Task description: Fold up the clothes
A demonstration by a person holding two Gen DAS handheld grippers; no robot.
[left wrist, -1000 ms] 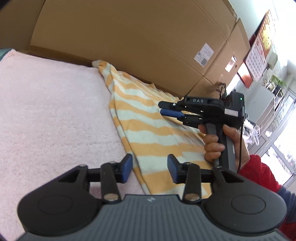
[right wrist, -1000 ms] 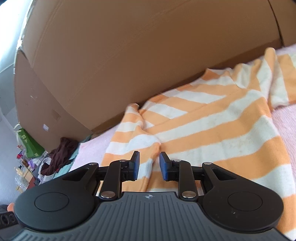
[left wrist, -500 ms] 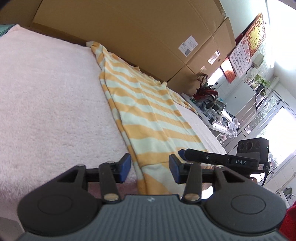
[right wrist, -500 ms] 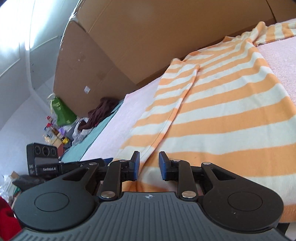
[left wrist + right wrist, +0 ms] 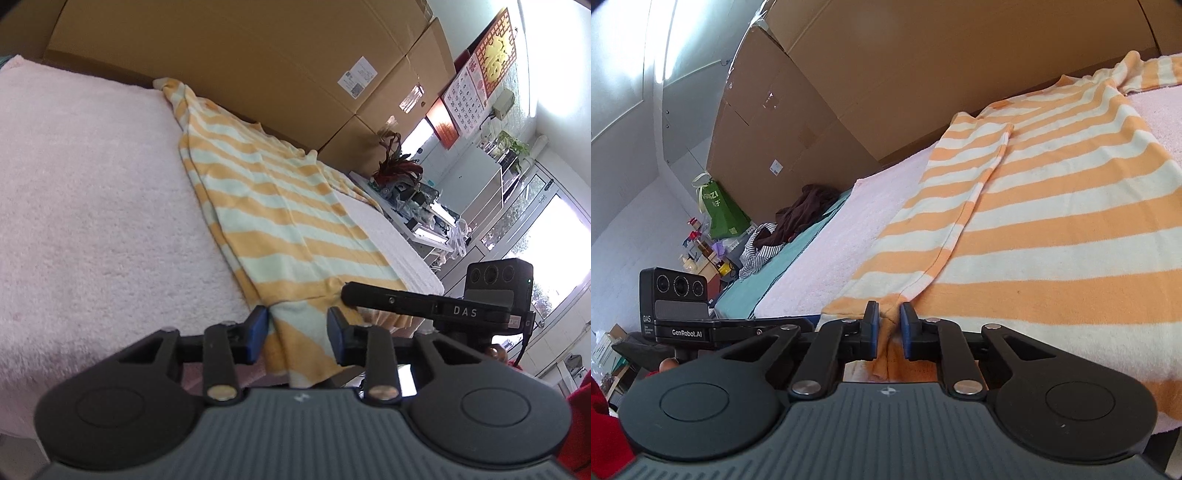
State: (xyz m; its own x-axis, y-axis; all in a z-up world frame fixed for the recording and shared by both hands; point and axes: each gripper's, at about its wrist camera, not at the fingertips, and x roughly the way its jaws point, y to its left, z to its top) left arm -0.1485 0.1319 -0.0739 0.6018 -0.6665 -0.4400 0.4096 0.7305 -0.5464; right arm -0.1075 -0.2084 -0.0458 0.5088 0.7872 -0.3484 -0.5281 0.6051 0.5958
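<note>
On the pale pink fleecy cover of the worktop, an orange-and-cream striped knit garment lies spread lengthwise, its near hem hanging over the front edge. One side panel is already turned in over the body, leaving a long straight seam line down the cloth in the right wrist view; a sleeve trails off at the far end by the wall of brown cardboard cartons.

The right gripper has its fingers nearly closed, pinching a bunched bit of the hem. The left gripper stands with its fingers well apart, straddling the hanging hem without clamping it.

By this showing, the garment is laid out flat with one lengthwise fold in place. It is not yet a compact bundle: the other side and the crosswise folds look to be outstanding, though the far edge is too foreshortened to be sure.

Readable writing: "DAS" on the side of the right gripper seen from the left wrist; "DAS" and "GenRobot.AI" on the left gripper seen from the right wrist. A green paper bag bears large white characters, only partly legible. A red wall calendar and white carton labels are too small to read.
</note>
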